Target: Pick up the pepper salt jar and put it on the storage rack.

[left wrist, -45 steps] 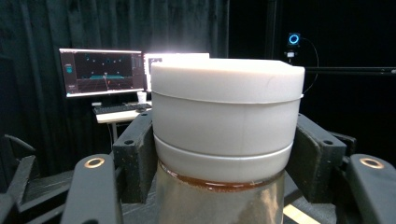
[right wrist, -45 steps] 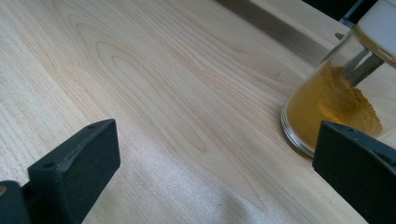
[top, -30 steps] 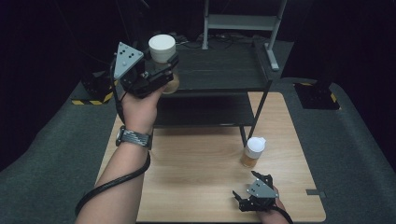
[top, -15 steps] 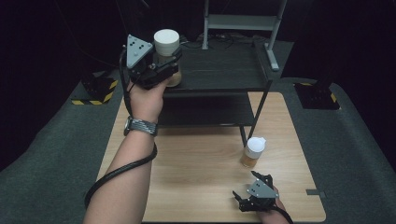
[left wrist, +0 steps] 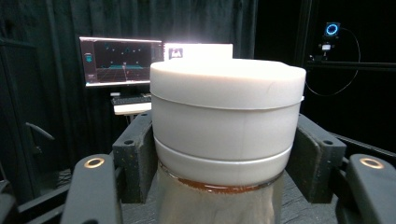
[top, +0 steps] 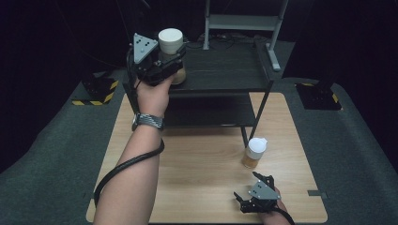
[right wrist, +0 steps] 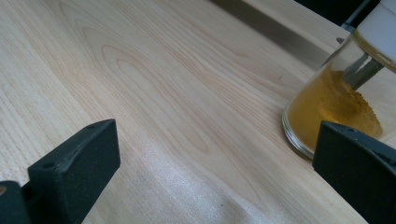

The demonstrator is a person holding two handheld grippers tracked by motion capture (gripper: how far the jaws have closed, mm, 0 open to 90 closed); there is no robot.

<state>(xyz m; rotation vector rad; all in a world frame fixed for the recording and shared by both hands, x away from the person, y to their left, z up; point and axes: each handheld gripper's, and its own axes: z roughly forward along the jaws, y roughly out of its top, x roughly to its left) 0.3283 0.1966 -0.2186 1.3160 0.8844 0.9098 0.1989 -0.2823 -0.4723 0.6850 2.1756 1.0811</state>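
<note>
The left hand-held gripper (top: pixel 172 63) is clamped on a white-capped jar (top: pixel 171 50) at the shelf's (top: pixel 220 77) top left corner, probably to set it down there. The right hand-held gripper (top: pixel 253 190) rests open on the surface (top: pixel 197 173).

**Bright tabletop, black surroundings**

In the high view, overhead light falls on the pale wooden table (top: pixel 206 187), leaving everything from nine through three o'clock nearly black. In the left gripper view, the glowing rectangular monitor (left wrist: pixel 198 50) at twelve o'clock blows out white. The right gripper view is soft, with a sheen at six o'clock.
</note>
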